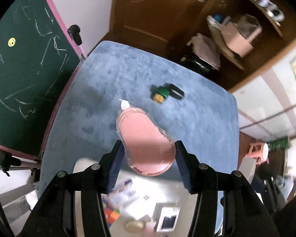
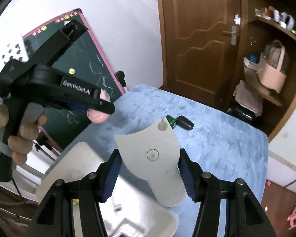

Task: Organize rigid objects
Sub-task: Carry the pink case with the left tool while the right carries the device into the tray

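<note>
Nearest, my right claw [image 2: 149, 174] is clamped on a grey flat plastic piece [image 2: 151, 158], lifted above a white tray [image 2: 73, 169] at the desk [image 2: 227, 148] edge, likely for sorting. My left claw [image 1: 148, 158] grips a pink flat case [image 1: 144, 138], raised, angled down. Beyond lies a green-black part [image 1: 165, 93].

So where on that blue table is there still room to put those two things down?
The blue table shows bare cloth toward the chalkboard and across its near right side. The green bottle and black object crowd the far middle; the white tray takes the near-left edge.
</note>
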Demonstrator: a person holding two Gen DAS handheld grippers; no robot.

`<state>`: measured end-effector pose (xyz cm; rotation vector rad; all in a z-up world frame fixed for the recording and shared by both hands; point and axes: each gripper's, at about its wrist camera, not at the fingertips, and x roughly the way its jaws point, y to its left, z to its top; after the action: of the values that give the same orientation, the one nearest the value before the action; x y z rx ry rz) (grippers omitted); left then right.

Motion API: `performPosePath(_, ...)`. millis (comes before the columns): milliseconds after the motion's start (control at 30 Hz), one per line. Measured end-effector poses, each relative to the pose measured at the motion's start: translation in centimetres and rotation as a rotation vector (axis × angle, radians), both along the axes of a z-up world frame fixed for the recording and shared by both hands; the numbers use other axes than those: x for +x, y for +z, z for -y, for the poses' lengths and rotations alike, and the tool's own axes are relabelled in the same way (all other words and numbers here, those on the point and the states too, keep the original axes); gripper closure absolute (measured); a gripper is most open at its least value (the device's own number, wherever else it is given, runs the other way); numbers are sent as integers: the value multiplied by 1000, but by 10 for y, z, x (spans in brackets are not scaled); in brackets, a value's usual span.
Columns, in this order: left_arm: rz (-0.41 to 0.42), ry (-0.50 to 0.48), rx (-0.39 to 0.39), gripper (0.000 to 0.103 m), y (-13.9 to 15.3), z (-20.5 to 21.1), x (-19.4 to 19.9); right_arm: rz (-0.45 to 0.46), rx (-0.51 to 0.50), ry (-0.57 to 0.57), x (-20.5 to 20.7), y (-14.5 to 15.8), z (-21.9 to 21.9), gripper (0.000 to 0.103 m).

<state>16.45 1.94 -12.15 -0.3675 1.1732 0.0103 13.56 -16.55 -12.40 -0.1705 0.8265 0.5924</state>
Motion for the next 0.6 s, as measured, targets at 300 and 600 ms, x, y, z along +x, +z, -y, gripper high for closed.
performPosePath(300,2,-138,112,48,-24,33,-74,-28,-52,34,-87,-28,-15,45)
performPosePath(600,-94,-175,166,47,-81,49,-111,-206,-140,45,-121,-102,-19,45)
